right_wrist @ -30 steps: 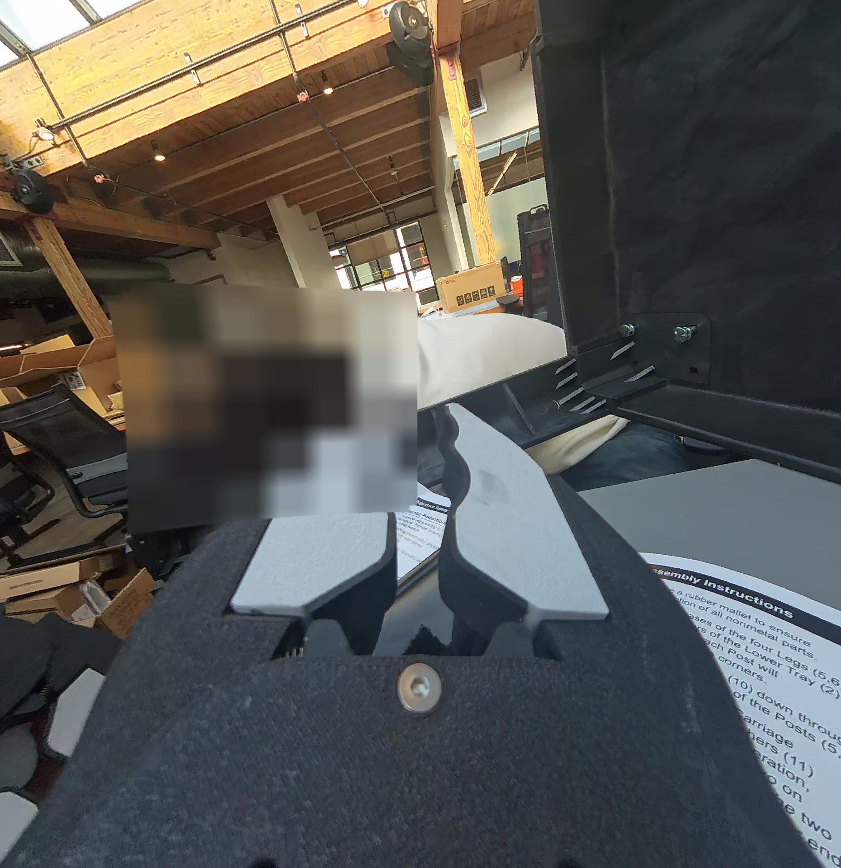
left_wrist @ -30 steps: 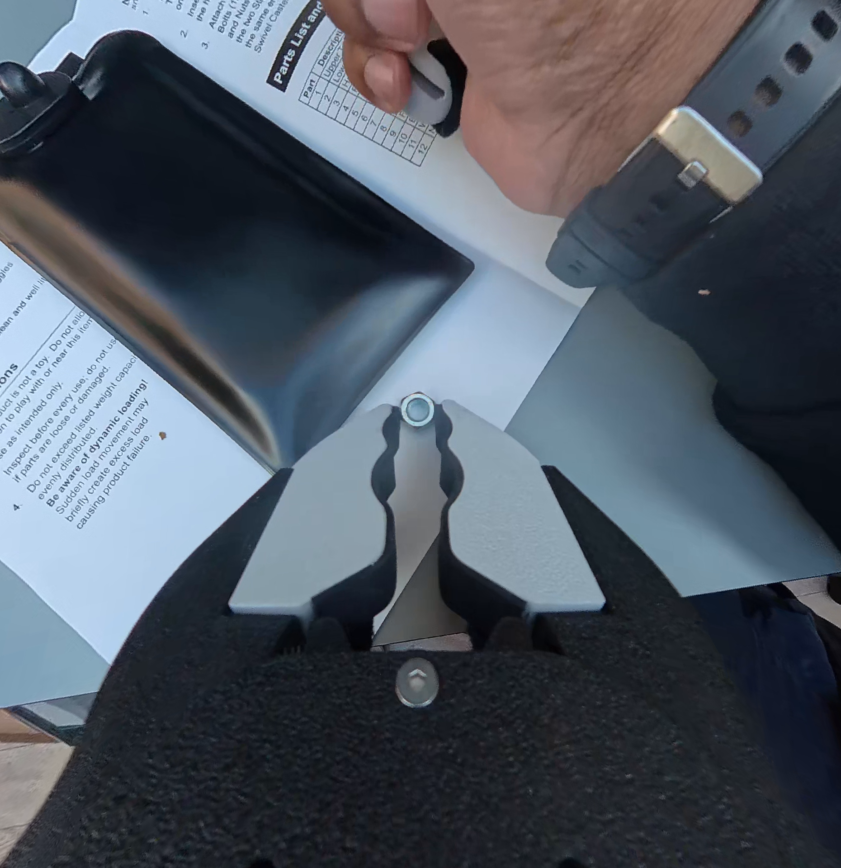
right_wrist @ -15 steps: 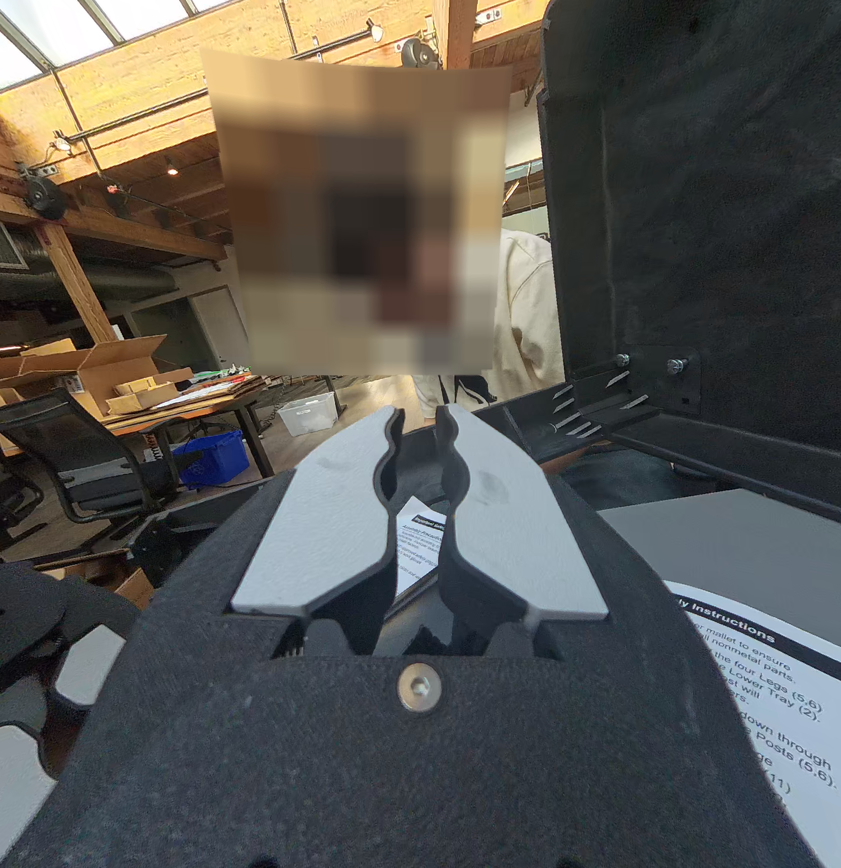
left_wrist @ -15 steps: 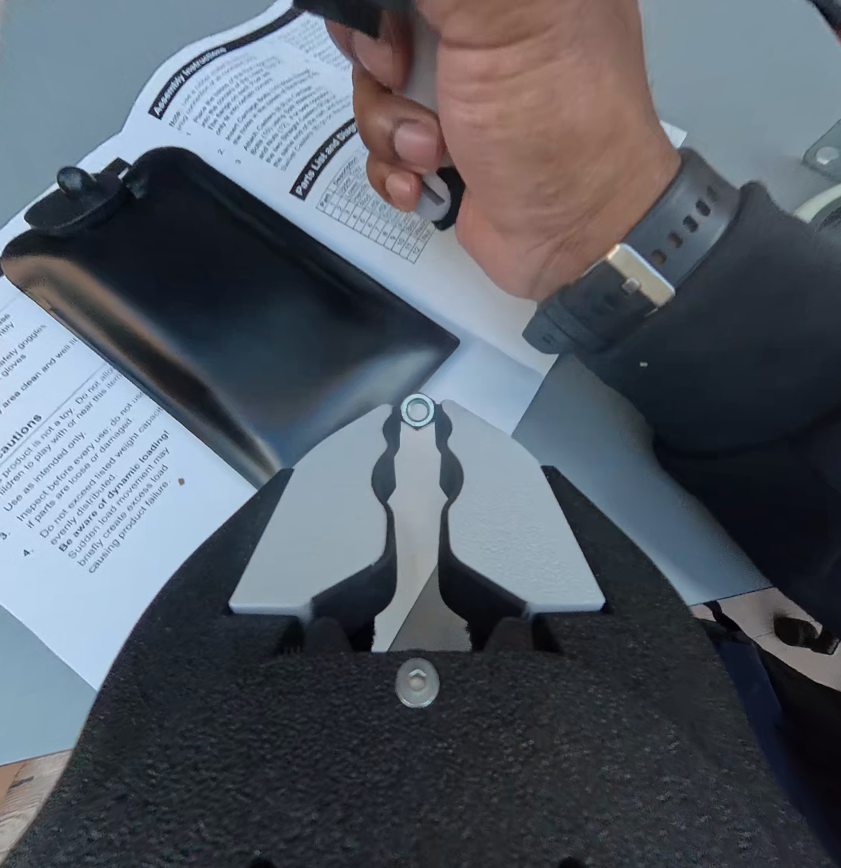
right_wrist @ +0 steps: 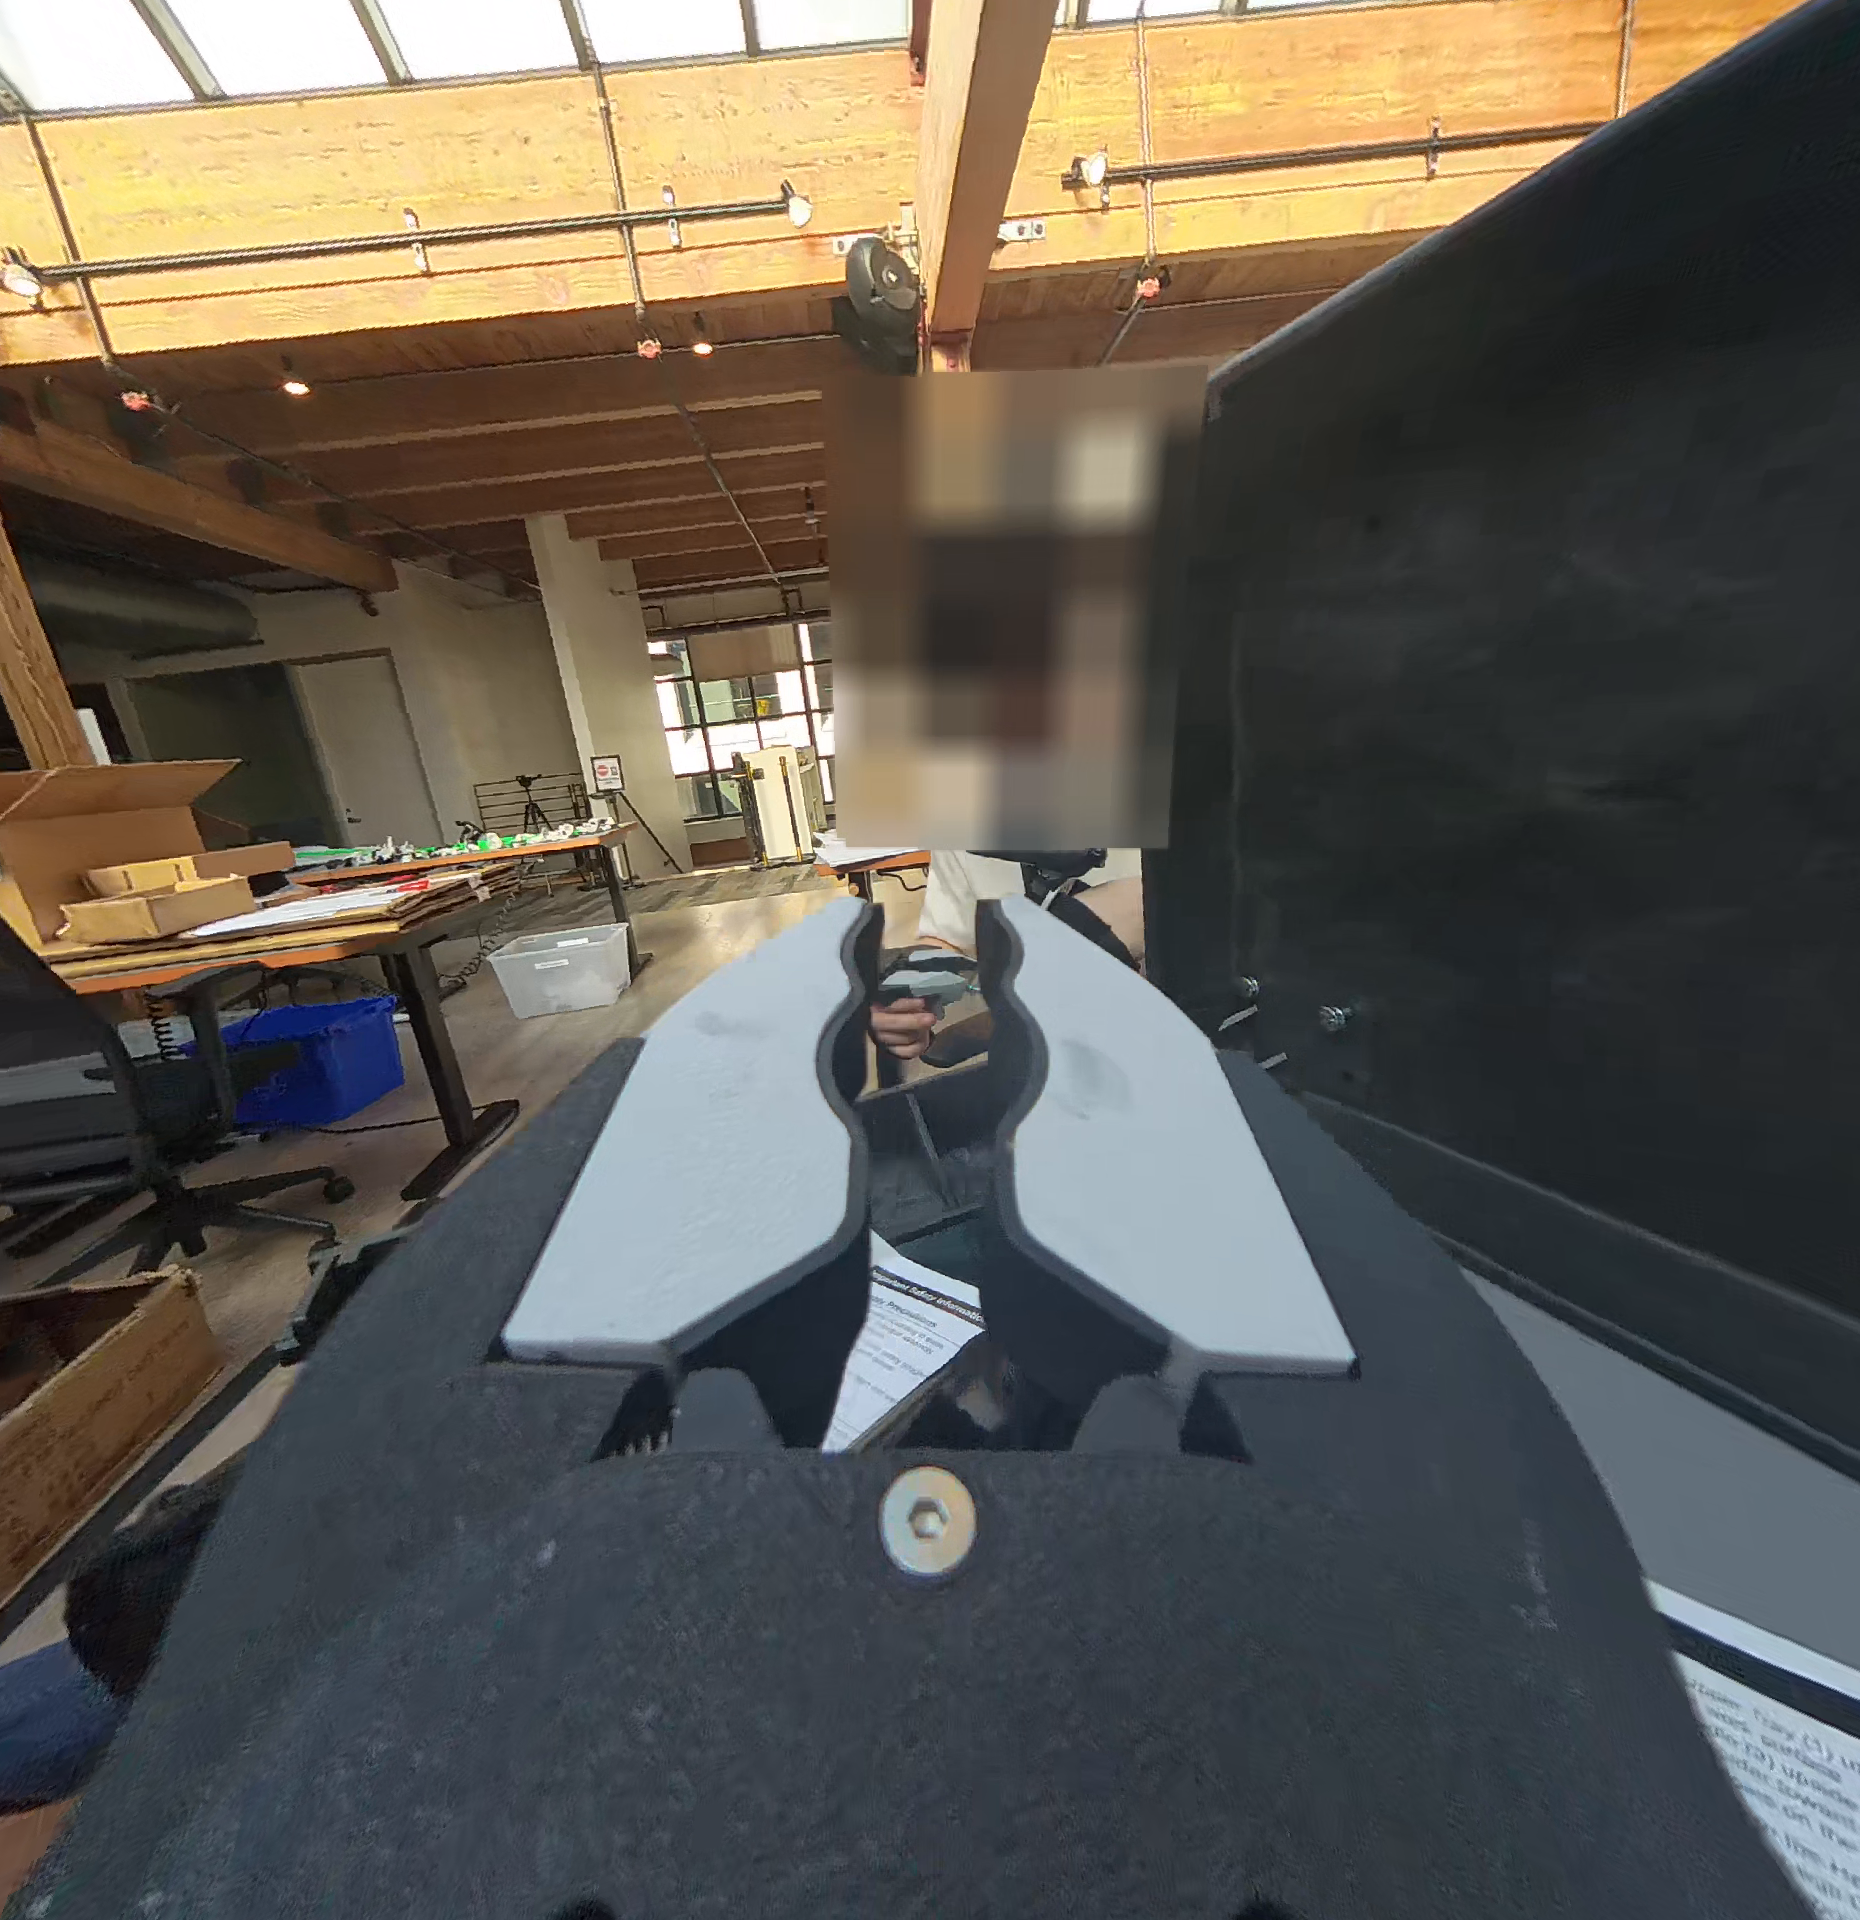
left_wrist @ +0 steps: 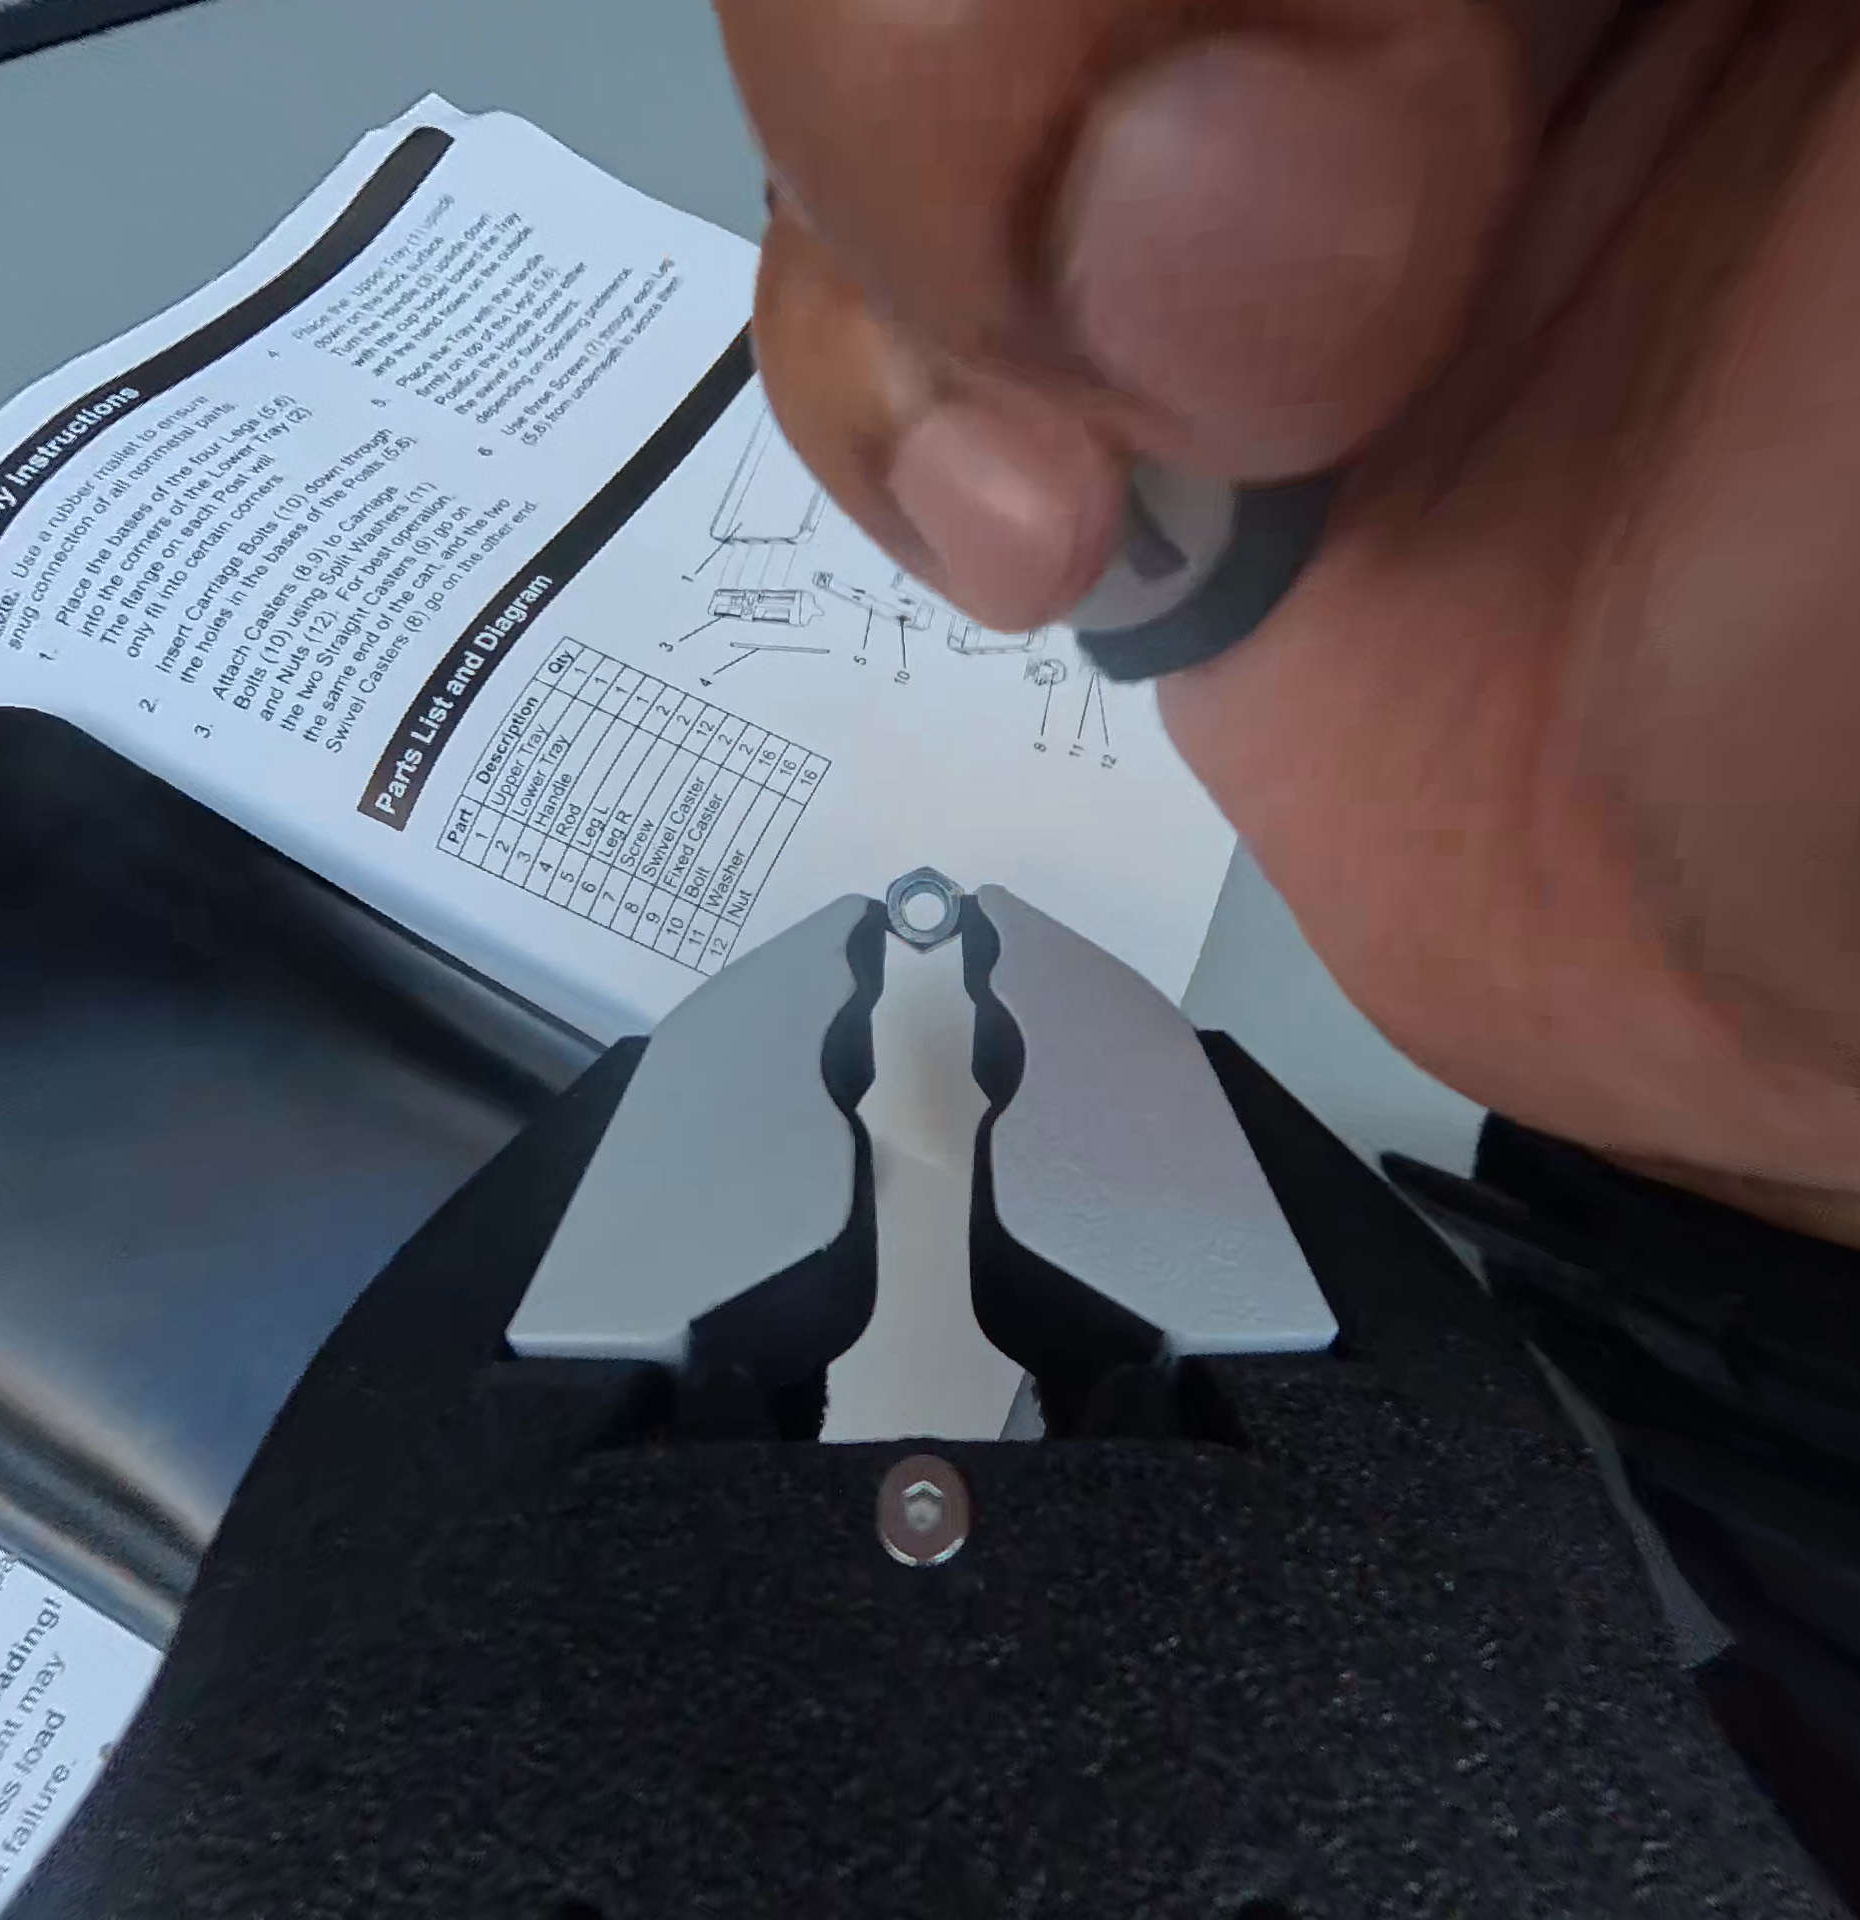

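Observation:
My left gripper [left_wrist: 918, 912] is shut on a small silver hex nut [left_wrist: 918, 910], pinched flat between the two fingertips above a white printed instruction sheet [left_wrist: 593, 540]. A hand [left_wrist: 1321, 416] that grips a grey and black handle [left_wrist: 1196, 582] hangs close above and to the right of it. My right gripper [right_wrist: 928, 914] is open, with nothing between its pads; it points out into the room, beside an upright black panel [right_wrist: 1528, 727].
A glossy black tray [left_wrist: 178, 1091] lies on the sheet at the left. The black panel carries a bracket with bolts [right_wrist: 1333, 1013]. A grey table [right_wrist: 1632, 1382] and more printed sheet [right_wrist: 1799, 1797] lie at the lower right. A person stands behind with another gripper [right_wrist: 931, 982]. There is about 20 centimeters between the tips of the two grippers.
My left gripper has moved forward over the sheet with the nut still pinched, and the hand now looms closer. My right gripper has tilted upward and its pads have parted slightly.

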`<control>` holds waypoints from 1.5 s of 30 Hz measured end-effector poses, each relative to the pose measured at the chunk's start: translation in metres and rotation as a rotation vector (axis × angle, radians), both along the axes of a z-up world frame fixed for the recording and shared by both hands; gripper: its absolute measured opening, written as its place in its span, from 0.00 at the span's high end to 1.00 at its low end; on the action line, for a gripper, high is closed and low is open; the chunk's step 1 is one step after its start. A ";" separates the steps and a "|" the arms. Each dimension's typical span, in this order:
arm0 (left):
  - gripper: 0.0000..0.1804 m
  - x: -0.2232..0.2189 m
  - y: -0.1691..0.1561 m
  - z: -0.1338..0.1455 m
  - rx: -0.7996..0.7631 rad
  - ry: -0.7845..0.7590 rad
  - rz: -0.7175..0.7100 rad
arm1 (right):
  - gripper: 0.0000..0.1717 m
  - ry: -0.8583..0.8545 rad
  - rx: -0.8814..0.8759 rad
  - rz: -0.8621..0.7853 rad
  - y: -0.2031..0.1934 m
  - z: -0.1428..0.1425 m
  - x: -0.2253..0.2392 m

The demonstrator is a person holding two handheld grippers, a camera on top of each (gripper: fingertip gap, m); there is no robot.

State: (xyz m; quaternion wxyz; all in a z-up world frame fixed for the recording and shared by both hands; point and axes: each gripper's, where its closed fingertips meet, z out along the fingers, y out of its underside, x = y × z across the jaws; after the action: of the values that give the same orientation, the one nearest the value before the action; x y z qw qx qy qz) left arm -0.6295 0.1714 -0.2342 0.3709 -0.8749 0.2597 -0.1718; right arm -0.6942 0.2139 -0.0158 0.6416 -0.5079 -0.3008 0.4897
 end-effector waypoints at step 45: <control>0.79 0.039 -0.180 -0.003 -0.144 -0.274 -0.267 | 0.83 -0.738 -0.151 -0.562 -0.117 -0.147 0.284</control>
State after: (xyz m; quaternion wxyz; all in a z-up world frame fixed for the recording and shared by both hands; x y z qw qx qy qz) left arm -0.5903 -0.0084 -0.2367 0.3132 -0.8255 0.3075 -0.3549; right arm -0.4106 0.0973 -0.1626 0.5608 -0.7552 -0.3230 0.1042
